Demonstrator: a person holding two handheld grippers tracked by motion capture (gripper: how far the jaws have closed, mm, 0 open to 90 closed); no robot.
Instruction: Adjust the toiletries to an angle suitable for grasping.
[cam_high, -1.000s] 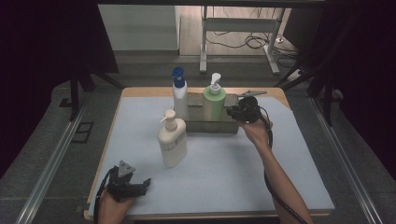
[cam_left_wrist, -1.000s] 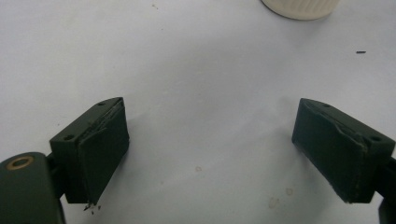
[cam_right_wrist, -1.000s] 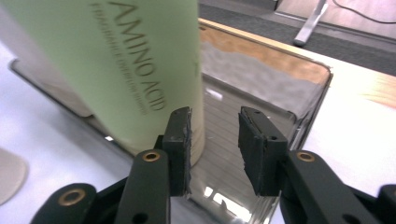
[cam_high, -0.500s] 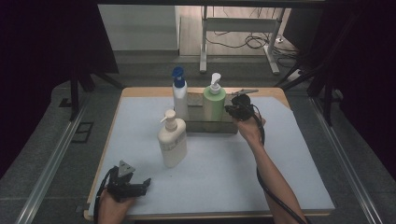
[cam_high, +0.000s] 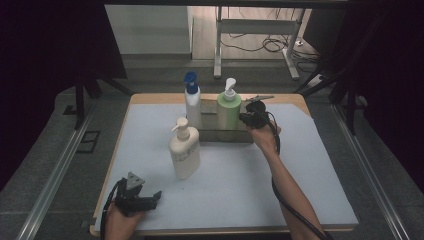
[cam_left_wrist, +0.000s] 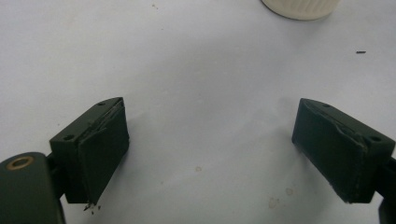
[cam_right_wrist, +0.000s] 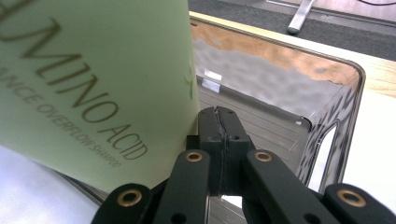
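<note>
Now the right gripper (cam_high: 248, 118) is at the green bottle (cam_high: 228, 114), and its fingers (cam_right_wrist: 218, 140) are pressed together with nothing between them; they have just been closing, and no thing was caught. In the right gripper view the green bottle stands directly to the left of the closed fingertips, very close or touching at its lower side, I cannot tell which. The bottle stands upright, its long axis vertical, inside the clear tray (cam_right_wrist: 345, 93), whose empty part lies behind and to the right of the fingertips. In the high view, the blue-capped bottle (cam_high: 192, 102) stands left of the green bottle in the same tray, and the cream bottle (cam_high: 184, 150) stands on the bench (cam_high: 300, 190) in front of the tray, left of the green bottle. The right hand is clearly the nearer one to the green bottle. The left gripper (cam_high: 137, 197) rests at the front bench edge, far from the green bottle, its fingers (cam_left_wrist: 100, 154) wide apart over bare bench. I judge that a sideways push or a new opening comes next.
</note>
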